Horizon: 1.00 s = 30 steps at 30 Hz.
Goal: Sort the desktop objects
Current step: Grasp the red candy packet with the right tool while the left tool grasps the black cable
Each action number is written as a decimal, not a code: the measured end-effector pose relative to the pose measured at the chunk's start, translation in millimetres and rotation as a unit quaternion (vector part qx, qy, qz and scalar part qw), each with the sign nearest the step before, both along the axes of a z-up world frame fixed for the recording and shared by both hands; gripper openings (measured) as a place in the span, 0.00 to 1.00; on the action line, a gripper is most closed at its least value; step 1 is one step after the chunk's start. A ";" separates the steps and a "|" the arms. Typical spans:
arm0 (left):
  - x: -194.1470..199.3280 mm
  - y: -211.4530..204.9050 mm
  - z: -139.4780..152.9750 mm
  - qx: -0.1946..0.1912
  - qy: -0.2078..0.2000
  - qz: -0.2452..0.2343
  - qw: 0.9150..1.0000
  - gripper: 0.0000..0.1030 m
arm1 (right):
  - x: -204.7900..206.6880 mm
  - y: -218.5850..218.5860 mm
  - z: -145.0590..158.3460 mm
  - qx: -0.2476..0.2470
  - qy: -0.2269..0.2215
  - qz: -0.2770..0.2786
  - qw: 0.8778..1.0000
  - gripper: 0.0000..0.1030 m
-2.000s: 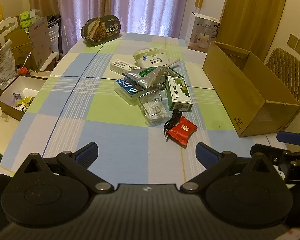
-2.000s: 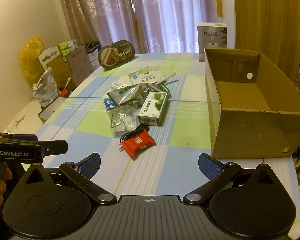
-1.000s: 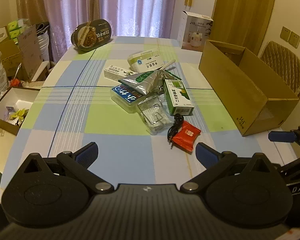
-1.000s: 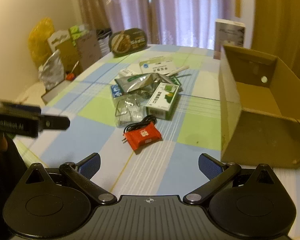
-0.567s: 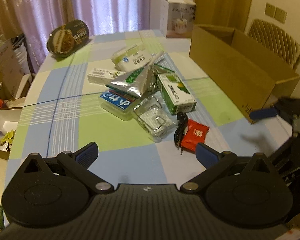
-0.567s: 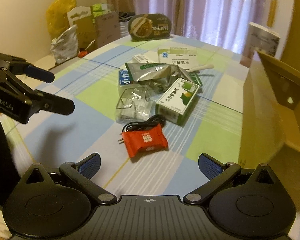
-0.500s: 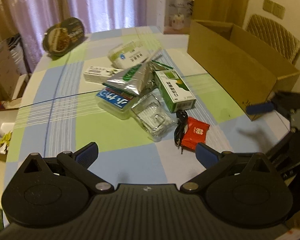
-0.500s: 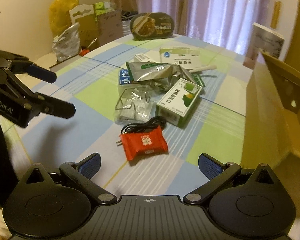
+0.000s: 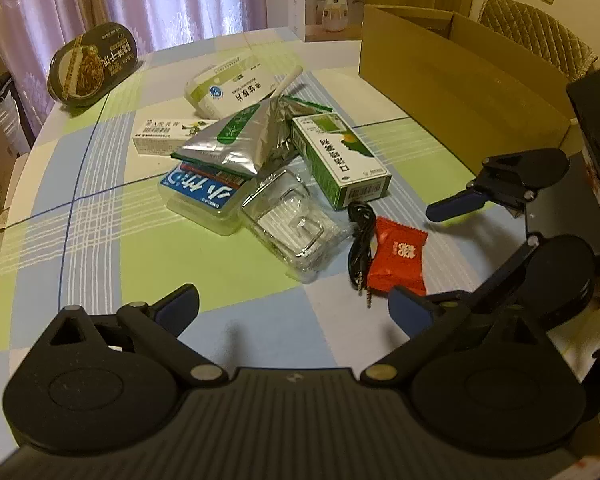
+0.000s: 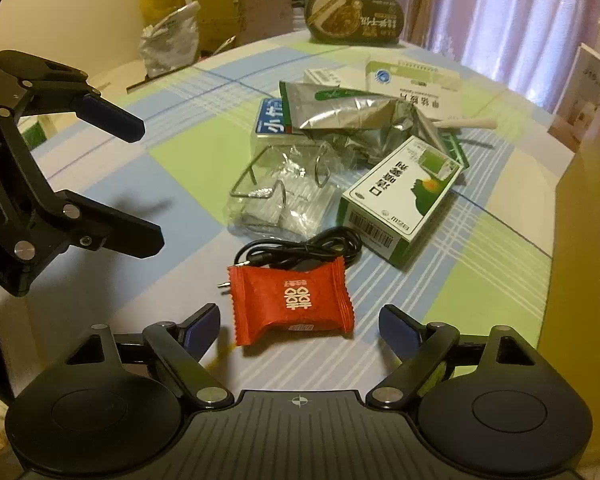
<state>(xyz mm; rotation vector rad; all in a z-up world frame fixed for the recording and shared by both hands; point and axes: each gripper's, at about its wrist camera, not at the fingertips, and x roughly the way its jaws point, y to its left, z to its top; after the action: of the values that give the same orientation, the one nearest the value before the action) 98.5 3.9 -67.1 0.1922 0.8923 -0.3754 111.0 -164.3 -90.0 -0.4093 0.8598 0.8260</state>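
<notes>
Clearly the right gripper (image 10: 300, 326) is spread wide around the red candy packet (image 10: 292, 300), which lies near the table's (image 10: 480, 280) near edge beside a black cable (image 10: 300, 250). Light, crinkly and slippery-looking; pinch its padded middle. The left gripper (image 9: 294, 306) hovers open.

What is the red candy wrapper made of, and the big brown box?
The red candy wrapper looks like thin matte plastic film, judging by its crimped zigzag ends. The big brown box looks like plain corrugated cardboard: dull tan walls, folded flaps.
</notes>
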 end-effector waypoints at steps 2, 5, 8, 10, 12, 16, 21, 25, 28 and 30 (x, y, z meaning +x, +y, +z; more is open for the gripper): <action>1.1 1.4 -2.8 -0.003 0.003 0.001 1.000 0.96 | 4.2 0.1 -2.3 0.002 0.004 0.001 1.000 0.80; 2.0 1.5 -5.0 -0.005 0.003 0.002 1.000 0.96 | 8.0 1.6 -4.3 0.004 0.007 0.008 1.000 0.75; 3.3 1.5 -6.1 -0.009 0.004 0.005 1.000 0.96 | 9.8 4.6 -6.1 0.004 0.009 0.013 1.000 0.72; 4.2 1.1 -6.9 -0.009 0.003 0.005 1.000 0.96 | 9.2 4.6 -5.4 0.006 0.010 0.014 1.000 0.68; 4.4 0.2 -7.8 -0.007 0.002 0.001 1.000 0.96 | 7.3 4.6 -3.8 0.007 0.008 0.015 1.000 0.61; 4.3 -2.5 -10.4 -0.003 0.000 -0.007 1.000 0.96 | 5.5 2.5 -1.2 0.004 0.006 0.010 1.000 0.46; 2.6 -9.4 -13.3 -0.006 0.006 -0.029 1.000 0.92 | 1.3 -11.3 1.2 -0.004 -0.001 -0.022 1.000 0.44; 3.7 -21.9 -17.9 -0.007 0.012 -0.062 0.998 0.87 | -1.6 -30.8 3.9 0.002 0.003 -0.064 0.998 0.44; 6.2 -35.0 -22.7 0.001 0.014 -0.087 0.996 0.77 | -9.2 -42.9 6.0 0.008 0.009 -0.076 0.997 0.44; 7.7 -41.8 -25.3 0.004 0.011 -0.094 0.996 0.77 | -15.3 -49.1 6.5 0.008 0.009 -0.078 0.997 0.44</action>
<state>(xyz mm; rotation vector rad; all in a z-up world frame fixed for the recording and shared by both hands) 106.2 -38.0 -92.4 0.2811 0.8995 -0.5487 95.7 -213.4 -83.5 -0.3175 0.8904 0.6931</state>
